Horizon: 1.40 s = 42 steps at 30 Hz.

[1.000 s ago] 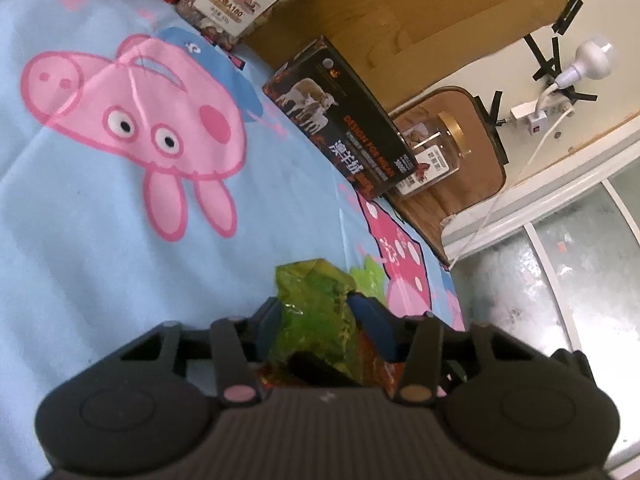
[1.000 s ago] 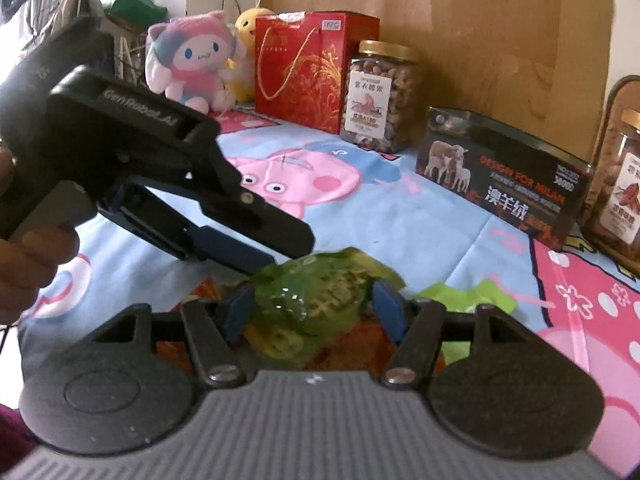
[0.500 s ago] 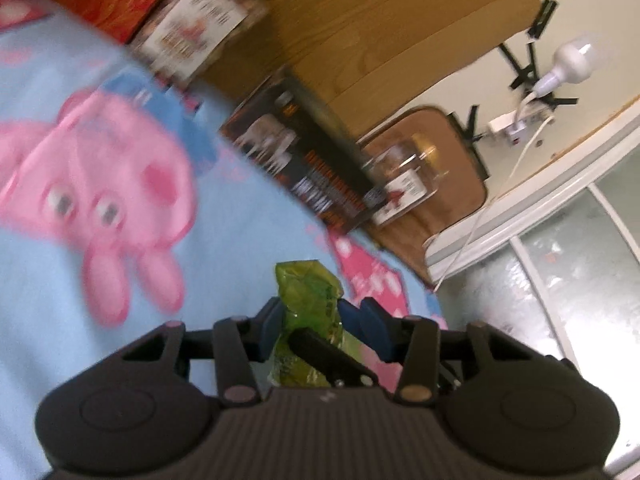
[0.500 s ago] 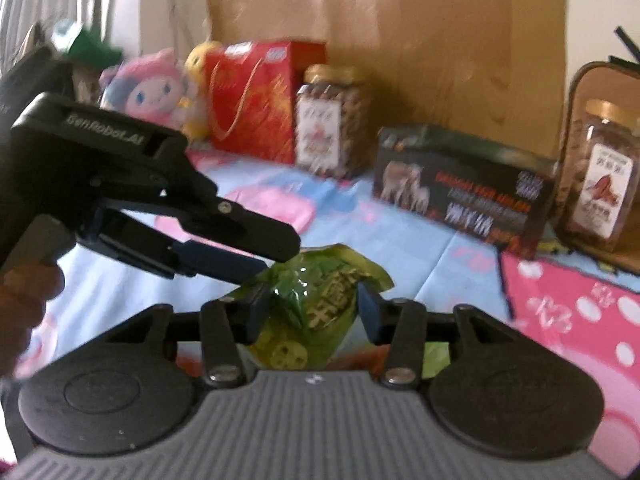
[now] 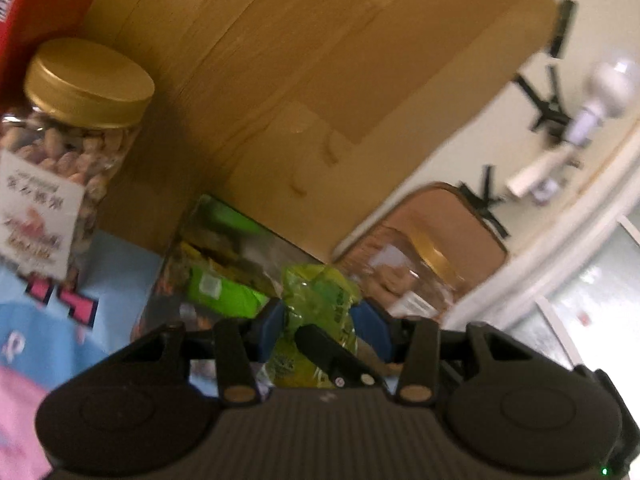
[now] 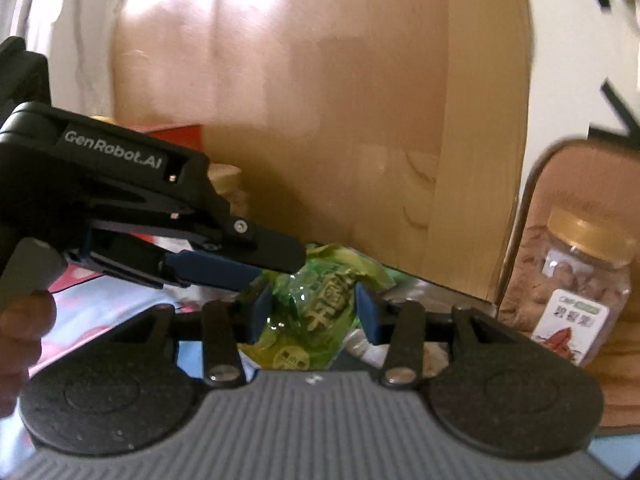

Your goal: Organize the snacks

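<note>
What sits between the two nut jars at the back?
In the left wrist view, the open box of green packets lies between the near jar and far jar.

Snack packet (image 5: 316,300) between both tongs, open box (image 5: 216,264) behind, jar (image 5: 68,148) left, jar (image 6: 568,284) right.

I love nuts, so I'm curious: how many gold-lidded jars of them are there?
2. One nut jar stands at the left by the red box. The other jar stands at the right, in front of a brown board. More may be hidden.
</note>
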Each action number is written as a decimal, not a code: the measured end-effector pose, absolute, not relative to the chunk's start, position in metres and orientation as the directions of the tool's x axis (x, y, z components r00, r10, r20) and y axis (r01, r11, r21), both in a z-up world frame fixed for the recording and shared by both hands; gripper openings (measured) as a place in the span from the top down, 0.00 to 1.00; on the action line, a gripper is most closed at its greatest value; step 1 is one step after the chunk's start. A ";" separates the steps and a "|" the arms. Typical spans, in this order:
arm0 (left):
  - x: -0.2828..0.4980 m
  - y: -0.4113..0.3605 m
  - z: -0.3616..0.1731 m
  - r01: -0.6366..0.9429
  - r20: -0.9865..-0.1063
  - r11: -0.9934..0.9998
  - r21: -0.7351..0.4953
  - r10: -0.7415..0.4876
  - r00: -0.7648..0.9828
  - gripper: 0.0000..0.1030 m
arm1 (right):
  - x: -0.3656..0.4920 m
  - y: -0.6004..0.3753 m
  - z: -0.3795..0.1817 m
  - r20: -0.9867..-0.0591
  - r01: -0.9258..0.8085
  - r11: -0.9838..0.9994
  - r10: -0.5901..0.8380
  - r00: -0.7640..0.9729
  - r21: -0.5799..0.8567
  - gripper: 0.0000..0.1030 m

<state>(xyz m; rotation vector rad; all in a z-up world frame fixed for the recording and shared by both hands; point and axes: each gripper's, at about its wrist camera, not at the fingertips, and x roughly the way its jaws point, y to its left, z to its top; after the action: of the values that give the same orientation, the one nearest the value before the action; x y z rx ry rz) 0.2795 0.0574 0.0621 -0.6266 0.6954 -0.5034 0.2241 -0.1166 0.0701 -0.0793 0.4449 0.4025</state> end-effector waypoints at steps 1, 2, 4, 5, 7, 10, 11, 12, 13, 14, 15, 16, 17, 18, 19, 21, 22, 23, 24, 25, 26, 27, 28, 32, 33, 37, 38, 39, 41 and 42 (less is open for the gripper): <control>0.286 0.056 0.059 0.203 -0.435 0.713 -0.671 -0.600 0.672 0.59 | 0.234 -0.116 0.065 -0.446 -0.392 0.920 0.356 0.821 0.013 0.51; 0.292 0.056 0.055 0.188 -0.440 0.719 -0.669 -0.587 0.680 0.58 | 0.241 -0.115 0.060 -0.456 -0.392 0.920 0.352 0.817 0.007 0.49; 0.303 0.057 0.047 0.146 -0.456 0.728 -0.670 -0.559 0.692 0.58 | 0.248 -0.110 0.051 -0.452 -0.403 0.915 0.350 0.820 -0.022 0.44; 0.306 0.058 0.044 0.126 -0.460 0.730 -0.672 -0.545 0.701 0.58 | 0.247 -0.107 0.048 -0.443 -0.406 0.913 0.347 0.827 -0.042 0.42; 0.306 0.062 0.042 0.115 -0.460 0.725 -0.679 -0.542 0.703 0.58 | 0.240 -0.104 0.050 -0.423 -0.398 0.914 0.330 0.844 -0.082 0.41; 0.286 0.070 0.052 0.160 -0.433 0.715 -0.681 -0.570 0.698 0.58 | 0.219 -0.114 0.063 -0.392 -0.411 0.911 0.366 0.844 -0.034 0.41; 0.276 0.072 0.057 0.184 -0.429 0.719 -0.671 -0.578 0.694 0.58 | 0.211 -0.122 0.066 -0.394 -0.422 0.906 0.388 0.833 -0.002 0.41; 0.259 0.074 0.061 0.218 -0.432 0.730 -0.648 -0.588 0.684 0.57 | 0.202 -0.131 0.068 -0.402 -0.432 0.901 0.410 0.819 0.038 0.41; 0.244 0.073 0.063 0.242 -0.447 0.743 -0.624 -0.594 0.669 0.56 | 0.189 -0.143 0.068 -0.416 -0.439 0.893 0.437 0.797 0.097 0.41; 0.227 0.071 0.064 0.270 -0.465 0.753 -0.599 -0.602 0.649 0.56 | 0.178 -0.155 0.065 -0.435 -0.440 0.883 0.464 0.772 0.162 0.41; 0.211 0.069 0.061 0.291 -0.484 0.760 -0.581 -0.610 0.627 0.56 | 0.167 -0.167 0.060 -0.462 -0.434 0.871 0.490 0.739 0.230 0.42; 0.197 0.066 0.058 0.304 -0.503 0.762 -0.572 -0.619 0.604 0.56 | 0.154 -0.181 0.052 -0.501 -0.414 0.858 0.514 0.696 0.304 0.42; 0.182 0.063 0.052 0.318 -0.519 0.757 -0.571 -0.633 0.575 0.57 | 0.144 -0.190 0.044 -0.528 -0.388 0.852 0.522 0.669 0.351 0.44; 0.167 0.060 0.045 0.335 -0.530 0.749 -0.572 -0.649 0.545 0.57 | 0.133 -0.200 0.036 -0.552 -0.353 0.850 0.524 0.649 0.392 0.46; 0.152 0.058 0.039 0.346 -0.535 0.739 -0.578 -0.663 0.524 0.57 | 0.119 -0.210 0.028 -0.567 -0.315 0.843 0.529 0.631 0.436 0.50; 0.131 0.051 0.025 0.355 -0.546 0.727 -0.587 -0.680 0.490 0.57 | 0.097 -0.222 0.017 -0.580 -0.254 0.827 0.540 0.611 0.502 0.53; 0.126 0.048 0.020 0.352 -0.554 0.729 -0.587 -0.679 0.482 0.57 | 0.089 -0.225 0.012 -0.583 -0.236 0.821 0.542 0.605 0.519 0.54; 0.121 0.045 0.014 0.349 -0.563 0.730 -0.587 -0.679 0.472 0.57 | 0.085 -0.224 0.008 -0.586 -0.227 0.820 0.543 0.602 0.526 0.56; 0.119 0.042 0.009 0.338 -0.574 0.731 -0.593 -0.678 0.459 0.57 | 0.078 -0.223 0.007 -0.570 -0.222 0.817 0.539 0.620 0.532 0.55; 0.119 0.040 0.003 0.318 -0.585 0.732 -0.602 -0.676 0.448 0.57 | 0.075 -0.222 0.006 -0.563 -0.212 0.811 0.542 0.625 0.546 0.56; 0.120 0.040 -0.001 0.301 -0.592 0.729 -0.615 -0.679 0.435 0.57 | 0.076 -0.219 0.006 -0.556 -0.214 0.796 0.561 0.614 0.567 0.59; 0.119 0.039 -0.005 0.294 -0.595 0.724 -0.623 -0.684 0.423 0.57 | 0.080 -0.212 0.004 -0.549 -0.220 0.772 0.592 0.590 0.596 0.61; 0.117 0.041 -0.009 0.293 -0.593 0.725 -0.623 -0.682 0.428 0.57 | 0.085 -0.207 0.005 -0.540 -0.224 0.760 0.605 0.585 0.610 0.64; 0.109 0.057 -0.009 0.237 -0.584 0.744 -0.625 -0.647 0.490 0.56 | 0.107 -0.181 0.003 -0.527 -0.235 0.731 0.641 0.558 0.641 0.76; 0.109 0.064 -0.009 0.214 -0.579 0.741 -0.637 -0.642 0.501 0.56 | 0.111 -0.177 0.002 -0.525 -0.232 0.722 0.650 0.550 0.651 0.76; 0.104 0.088 -0.014 0.150 -0.559 0.716 -0.682 -0.642 0.525 0.56 | 0.126 -0.160 0.000 -0.514 -0.233 0.695 0.679 0.524 0.680 0.76; 0.103 0.092 -0.015 0.141 -0.551 0.705 -0.695 -0.648 0.526 0.56 | 0.126 -0.160 0.002 -0.497 -0.238 0.678 0.693 0.522 0.695 0.75; 0.103 0.094 -0.016 0.136 -0.545 0.696 -0.705 -0.654 0.524 0.56 | 0.123 -0.163 0.004 -0.479 -0.244 0.663 0.704 0.524 0.708 0.75; 0.101 0.097 -0.017 0.129 -0.535 0.682 -0.719 -0.663 0.523 0.56 | 0.115 -0.175 0.007 -0.471 -0.240 0.657 0.706 0.530 0.715 0.73; 0.100 0.098 -0.018 0.128 -0.532 0.678 -0.723 -0.666 0.523 0.56 | 0.110 -0.180 0.008 -0.473 -0.233 0.661 0.700 0.535 0.714 0.73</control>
<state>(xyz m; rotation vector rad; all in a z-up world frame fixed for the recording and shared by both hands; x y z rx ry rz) 0.1003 0.0982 -0.0175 -0.6789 0.9031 -0.5214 0.1103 -0.1804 0.0084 0.6364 0.8298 0.6020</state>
